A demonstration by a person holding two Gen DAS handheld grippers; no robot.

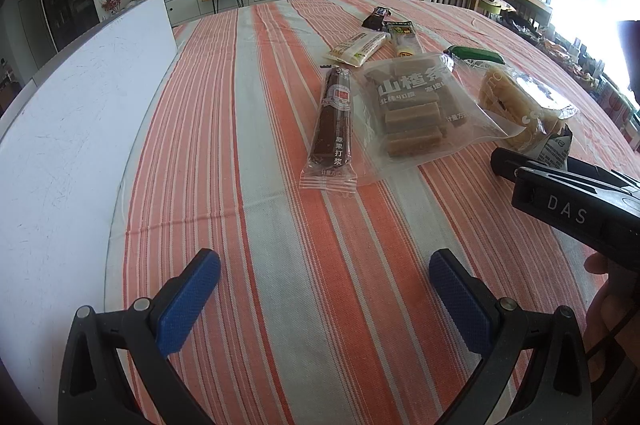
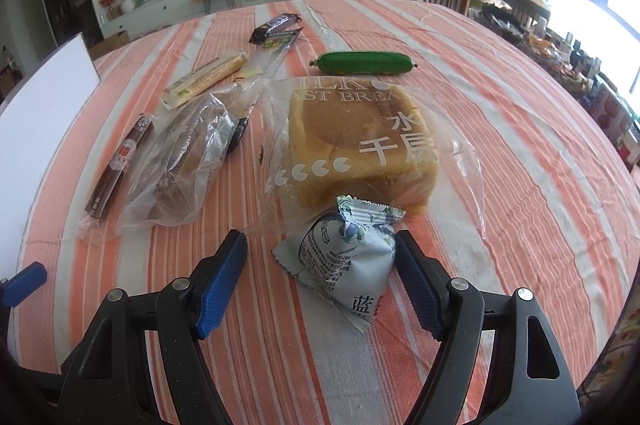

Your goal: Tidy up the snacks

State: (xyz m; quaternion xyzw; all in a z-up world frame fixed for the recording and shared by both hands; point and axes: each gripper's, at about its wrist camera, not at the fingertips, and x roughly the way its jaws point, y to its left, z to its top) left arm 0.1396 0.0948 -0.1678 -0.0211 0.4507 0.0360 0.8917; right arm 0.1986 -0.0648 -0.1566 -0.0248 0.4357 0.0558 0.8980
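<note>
Snacks lie scattered on the striped tablecloth. Nearest the right gripper, a small blue-grey packet sits between its widely spread jaws; the right pad is at the packet's edge, though contact cannot be told, and the left pad stands clear. Just beyond lies a bagged bread loaf. The left gripper hovers over bare cloth with jaws wide and nothing between them.
</note>
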